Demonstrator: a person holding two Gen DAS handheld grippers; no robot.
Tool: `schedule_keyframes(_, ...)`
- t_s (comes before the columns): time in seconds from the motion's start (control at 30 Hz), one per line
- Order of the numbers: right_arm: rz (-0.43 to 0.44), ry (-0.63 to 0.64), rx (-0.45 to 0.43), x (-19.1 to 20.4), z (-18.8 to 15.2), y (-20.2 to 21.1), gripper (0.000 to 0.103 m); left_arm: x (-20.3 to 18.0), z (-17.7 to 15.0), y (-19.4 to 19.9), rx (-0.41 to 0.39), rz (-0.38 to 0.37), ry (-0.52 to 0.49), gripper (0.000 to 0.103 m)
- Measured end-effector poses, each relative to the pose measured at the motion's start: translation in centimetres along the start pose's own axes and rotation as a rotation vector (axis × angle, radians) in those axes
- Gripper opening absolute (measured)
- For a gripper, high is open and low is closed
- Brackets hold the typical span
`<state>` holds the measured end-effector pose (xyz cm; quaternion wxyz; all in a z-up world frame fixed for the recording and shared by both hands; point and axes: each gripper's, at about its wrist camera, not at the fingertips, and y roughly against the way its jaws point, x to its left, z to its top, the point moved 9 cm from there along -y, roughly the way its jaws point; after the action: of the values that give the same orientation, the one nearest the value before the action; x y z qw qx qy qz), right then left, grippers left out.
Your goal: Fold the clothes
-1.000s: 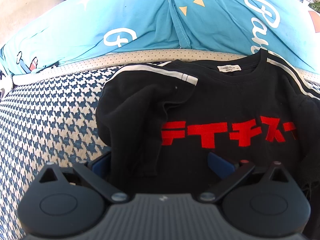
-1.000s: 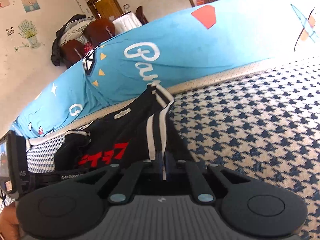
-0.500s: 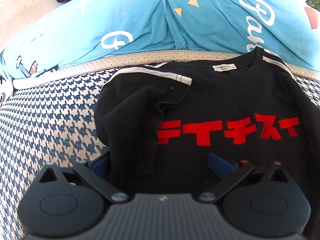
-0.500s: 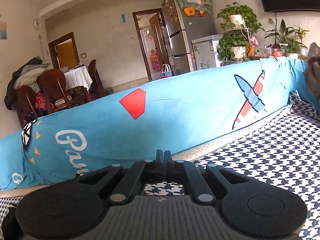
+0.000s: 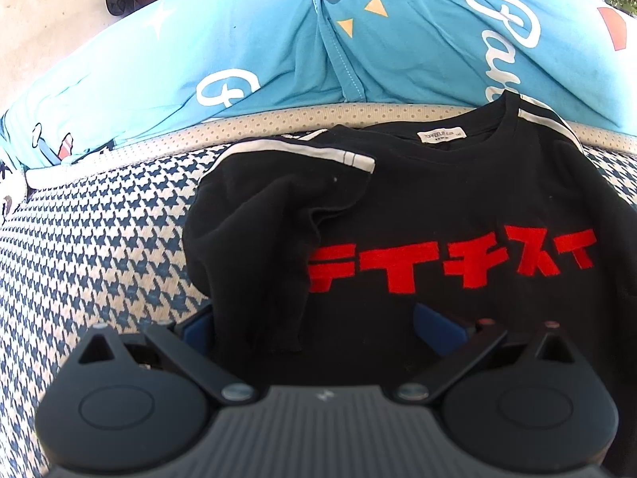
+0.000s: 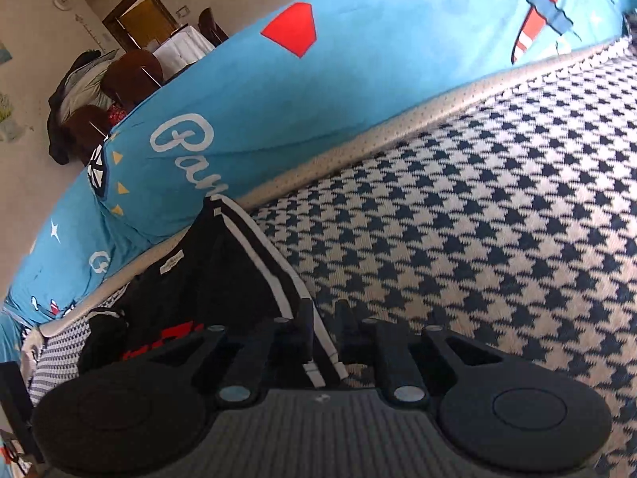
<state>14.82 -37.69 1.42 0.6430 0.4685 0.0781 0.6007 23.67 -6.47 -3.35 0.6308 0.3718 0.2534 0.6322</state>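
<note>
1. Two tools up: my left gripper gapes wide over the black sweatshirt on the houndstooth seat.
2. Red katakana print; neck label unreadable.
3. My right gripper is opening, striped sleeve between its jaws.

Black left gripper – blue fingers, silver screws, ribbed grey body.

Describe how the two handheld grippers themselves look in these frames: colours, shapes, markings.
Both share a ribbed grey body, two round black discs and black link arms with silver pivot screws. The left gripper has blue finger pads; the right gripper has black fingers. No cables or sleeves show.
</note>
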Motion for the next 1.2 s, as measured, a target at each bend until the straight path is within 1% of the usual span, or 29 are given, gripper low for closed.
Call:
schedule_keyframes(0.13,0.035,-0.048,0.045,0.3,-1.2,0.0,0.020,-0.1,0.0,0.0,-0.003,0.003,-0.004,0.103)
schedule_keyframes(0.2,0.050,-0.077,0.068,0.3,-1.8,-0.1,0.026,-0.1,0.0,0.0,-0.005,0.004,-0.007,0.103)
schedule_keyframes(0.33,0.026,-0.144,0.102,-0.5,-2.7,-0.6,0.028,-0.1,0.1,0.0,-0.010,0.007,-0.014,0.103)
schedule_keyframes(0.4,0.035,-0.200,0.116,-1.0,-3.0,-0.9,0.029,-0.1,0.1,0.0,-0.011,0.006,-0.015,0.103)
schedule_keyframes(0.43,0.048,-0.236,0.119,-1.2,-3.1,-1.0,0.030,0.0,0.0,0.0,-0.012,0.005,-0.015,0.103)
schedule_keyframes(0.5,0.079,-0.305,0.119,-1.6,-3.1,-1.2,0.036,0.0,0.0,0.0,-0.013,0.005,-0.015,0.103)
schedule_keyframes(0.53,0.093,-0.334,0.118,-1.7,-3.1,-1.3,0.037,0.0,0.0,0.0,-0.013,0.005,-0.015,0.103)
schedule_keyframes(0.6,0.117,-0.385,0.110,-1.9,-3.1,-1.4,0.041,0.0,0.0,0.0,-0.013,0.004,-0.015,0.103)
schedule_keyframes(0.67,0.139,-0.424,0.097,-1.8,-3.0,-1.6,0.042,0.0,0.0,-0.1,-0.014,0.003,-0.015,0.103)
schedule_keyframes(0.8,0.156,-0.458,0.097,-1.5,-3.2,-1.8,0.042,0.0,0.0,0.0,-0.014,0.001,-0.016,0.103)
schedule_keyframes(0.87,0.129,-0.454,0.096,-1.4,-3.4,-1.5,0.042,0.0,0.0,-0.1,-0.013,0.000,-0.015,0.103)
schedule_keyframes(0.97,0.091,-0.403,0.104,-0.8,-3.6,-1.2,0.042,0.0,0.0,0.0,-0.014,0.000,-0.017,0.103)
schedule_keyframes(1.1,0.128,-0.406,0.110,-0.4,-3.8,-1.8,0.042,-0.1,0.0,0.0,-0.019,0.007,-0.023,0.103)
schedule_keyframes(1.2,0.142,-0.424,0.074,-0.4,-3.4,-2.0,0.042,-0.1,0.0,0.0,-0.021,0.007,-0.024,0.103)
